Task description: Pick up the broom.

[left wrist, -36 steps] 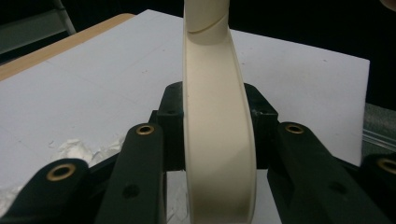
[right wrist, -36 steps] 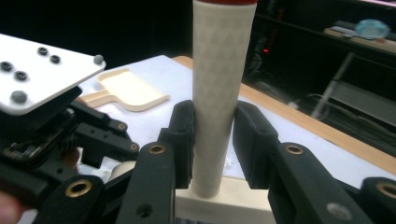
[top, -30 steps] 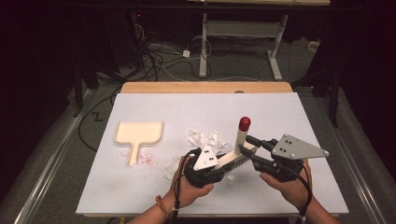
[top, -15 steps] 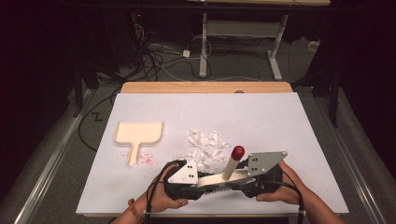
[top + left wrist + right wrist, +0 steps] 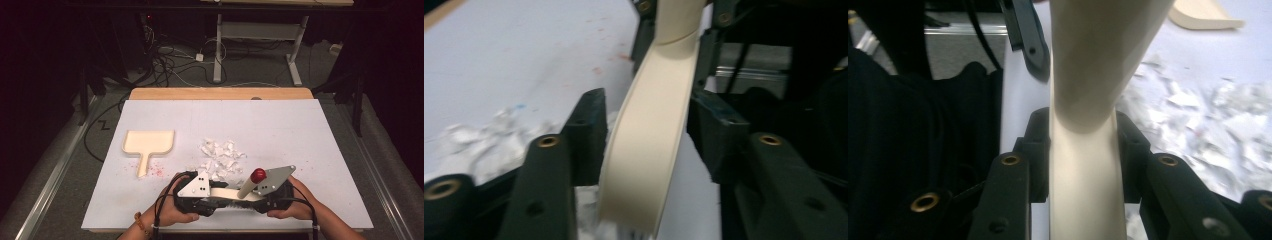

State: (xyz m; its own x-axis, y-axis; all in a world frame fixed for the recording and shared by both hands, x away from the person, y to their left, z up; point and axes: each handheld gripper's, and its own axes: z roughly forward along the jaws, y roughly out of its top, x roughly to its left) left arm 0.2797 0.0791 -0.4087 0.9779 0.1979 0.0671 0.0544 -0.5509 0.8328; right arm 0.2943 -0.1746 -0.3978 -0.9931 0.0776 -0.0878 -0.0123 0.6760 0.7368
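Passing the brush (image 5: 246, 189) between claws, just on the person's side of the paper scraps (image 5: 220, 155). The right gripper (image 5: 1083, 135) has just clenched on its cream handle. The left gripper (image 5: 646, 115) has just released, the handle loose between its jaws. Next, I judge, the left withdraws. The dustpan (image 5: 148, 142) lies left of the scraps, nothing between.

Dark room, light only on the white table (image 5: 310, 130). Grey floor (image 5: 250, 70) behind, cables (image 5: 170, 60) tangled there. White desk frame (image 5: 255, 35) at back.
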